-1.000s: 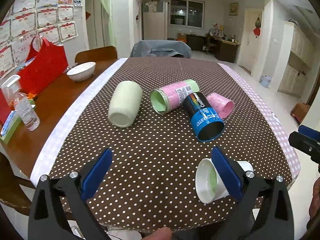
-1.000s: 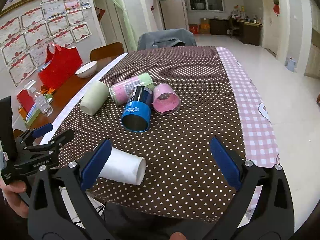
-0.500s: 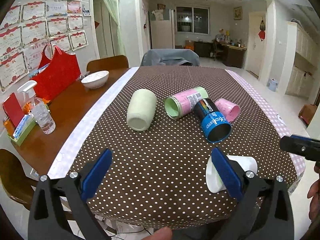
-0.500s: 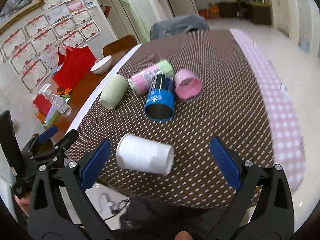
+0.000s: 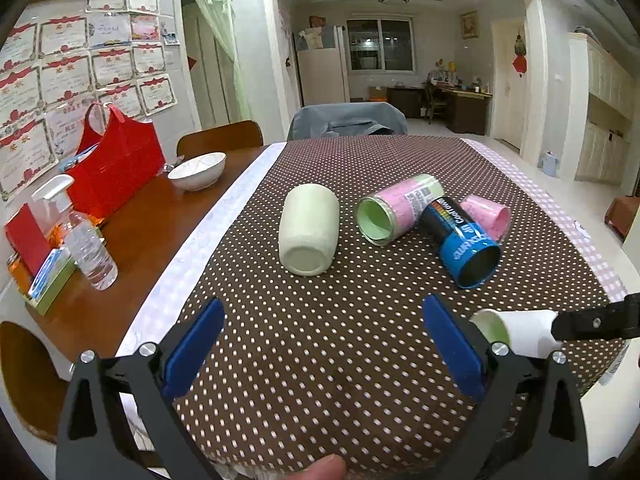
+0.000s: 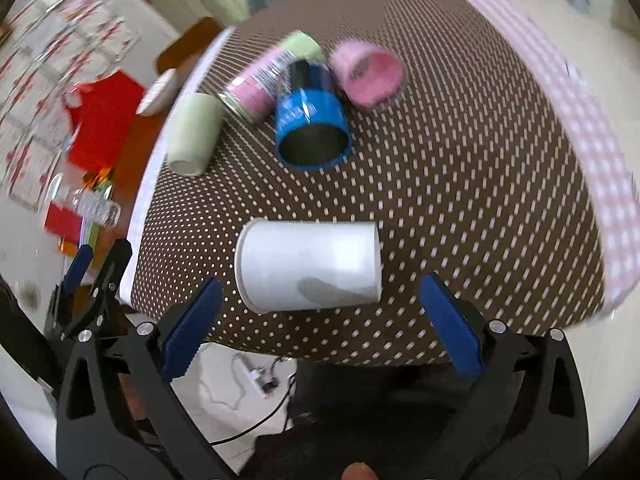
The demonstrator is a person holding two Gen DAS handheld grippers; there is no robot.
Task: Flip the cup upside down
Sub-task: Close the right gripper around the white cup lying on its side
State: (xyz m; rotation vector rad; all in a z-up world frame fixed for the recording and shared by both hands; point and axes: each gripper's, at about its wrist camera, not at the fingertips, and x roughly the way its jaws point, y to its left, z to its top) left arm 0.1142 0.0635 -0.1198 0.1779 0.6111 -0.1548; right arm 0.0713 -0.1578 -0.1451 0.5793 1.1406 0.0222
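Approach step: the right tool (image 6: pixel 320 312), pads spread wide and empty, hovers just before the white cup (image 6: pixel 308 266) lying sideways; next, straddle and clamp it.

The left tool (image 5: pixel 320 344) is also apart, idle.

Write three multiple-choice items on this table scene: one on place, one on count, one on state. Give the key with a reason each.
1. Where does the white cup lie?
A. near the table's close edge, ahead of the right gripper
B. beside the bowl
C. inside the blue can

2. How many cups and cans lie on the dotted cloth?
A. three
B. five
C. seven

3. How is the right gripper?
A. shut on the white cup
B. open, holding nothing
C. shut on the blue can

Key: A, the right wrist view shows it just beyond the open fingers; B, white, pale green, pink-green, blue and pink ones; B, its fingers stand wide apart, off the cup.
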